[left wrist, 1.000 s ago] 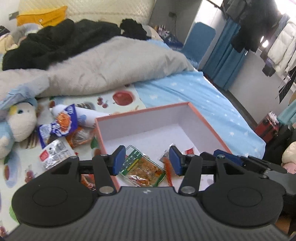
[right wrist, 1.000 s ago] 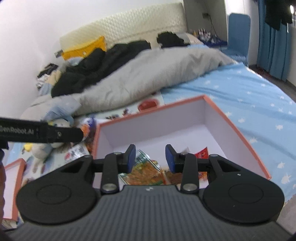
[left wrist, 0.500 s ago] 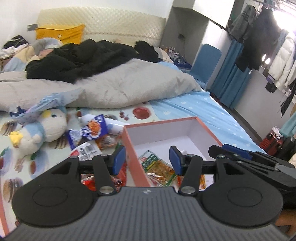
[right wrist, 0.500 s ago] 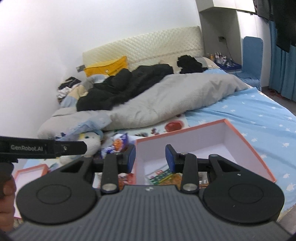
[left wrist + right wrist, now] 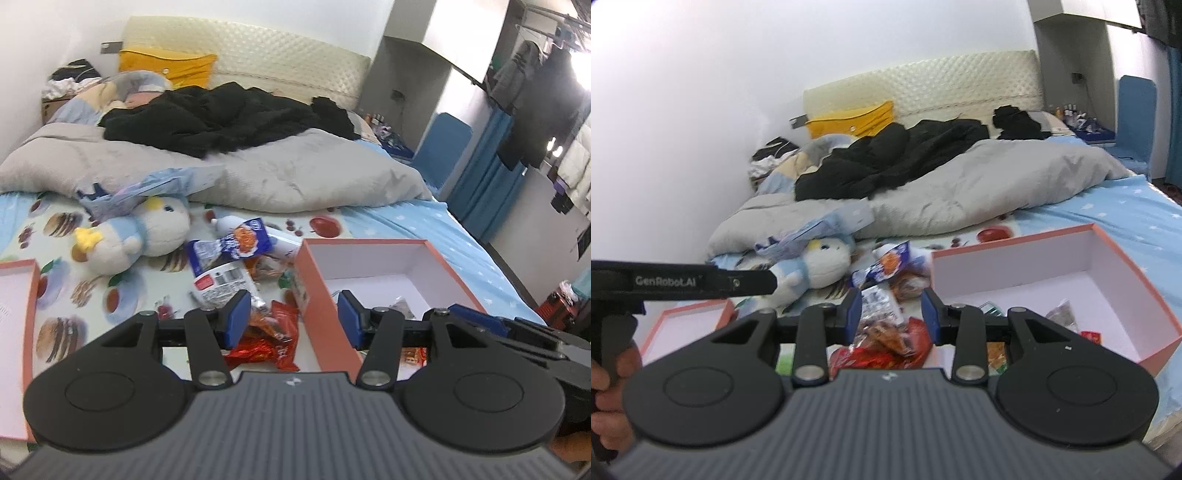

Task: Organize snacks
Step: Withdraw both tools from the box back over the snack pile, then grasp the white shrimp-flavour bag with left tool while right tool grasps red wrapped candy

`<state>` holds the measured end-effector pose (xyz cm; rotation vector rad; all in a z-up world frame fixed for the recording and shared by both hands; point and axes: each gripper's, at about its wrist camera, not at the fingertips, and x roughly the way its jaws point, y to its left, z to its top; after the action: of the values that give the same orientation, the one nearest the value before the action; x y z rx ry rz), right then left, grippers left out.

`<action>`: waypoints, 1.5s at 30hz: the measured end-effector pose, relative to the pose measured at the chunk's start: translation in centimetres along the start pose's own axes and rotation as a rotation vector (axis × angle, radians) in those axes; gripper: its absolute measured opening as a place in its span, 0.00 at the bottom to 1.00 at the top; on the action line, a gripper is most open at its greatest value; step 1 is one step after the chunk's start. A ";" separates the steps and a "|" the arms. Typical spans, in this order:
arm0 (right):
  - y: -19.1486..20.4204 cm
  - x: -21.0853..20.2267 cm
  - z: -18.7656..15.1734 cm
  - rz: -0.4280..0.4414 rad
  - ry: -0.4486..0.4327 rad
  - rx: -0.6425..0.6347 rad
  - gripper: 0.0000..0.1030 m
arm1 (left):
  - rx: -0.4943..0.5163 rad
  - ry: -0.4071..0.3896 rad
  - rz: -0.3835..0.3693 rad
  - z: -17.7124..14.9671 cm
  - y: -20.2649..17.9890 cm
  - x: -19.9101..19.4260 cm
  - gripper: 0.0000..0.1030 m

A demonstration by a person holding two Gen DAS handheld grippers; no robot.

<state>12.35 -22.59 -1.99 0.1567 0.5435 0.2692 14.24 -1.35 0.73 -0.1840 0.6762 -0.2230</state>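
An orange box with a white inside (image 5: 369,264) (image 5: 1108,258) lies open on the bed and holds a few snack packets (image 5: 1062,310). Left of it lies a pile of loose snacks: a blue packet (image 5: 236,242) (image 5: 890,262), a white packet (image 5: 221,282), red packets (image 5: 273,332) (image 5: 886,347). My left gripper (image 5: 291,321) is open and empty, above the red packets and the box's left wall. My right gripper (image 5: 891,315) is open and empty, above the snack pile.
A plush toy (image 5: 140,236) (image 5: 820,266) lies left of the snacks. The box lid (image 5: 18,332) (image 5: 687,325) lies at the far left. A grey duvet (image 5: 221,173) and black clothes (image 5: 221,118) cover the back of the bed. The bed's edge runs along the right.
Both grippers have pulled back and swung left, from over the box's inside to over the loose snack pile. Both stay open and empty.
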 end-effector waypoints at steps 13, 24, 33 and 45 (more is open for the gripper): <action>4.0 1.8 -4.8 0.050 0.071 -0.030 0.37 | -0.060 -0.012 0.058 -4.7 3.2 -2.0 0.56; 6.1 2.5 -7.9 0.052 0.124 -0.077 0.37 | -0.133 0.068 0.092 -8.3 6.0 -1.3 0.56; 6.8 4.3 -8.5 0.024 0.145 -0.114 0.37 | -0.144 0.118 0.118 -7.6 8.0 2.1 0.60; 6.3 9.3 -8.7 -0.013 0.227 -0.144 0.37 | -0.160 0.217 0.132 -6.1 11.4 9.3 0.70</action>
<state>14.09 -13.18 -12.55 -0.0182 0.7474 0.3146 19.05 6.53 -12.26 -0.2699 0.9192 -0.0618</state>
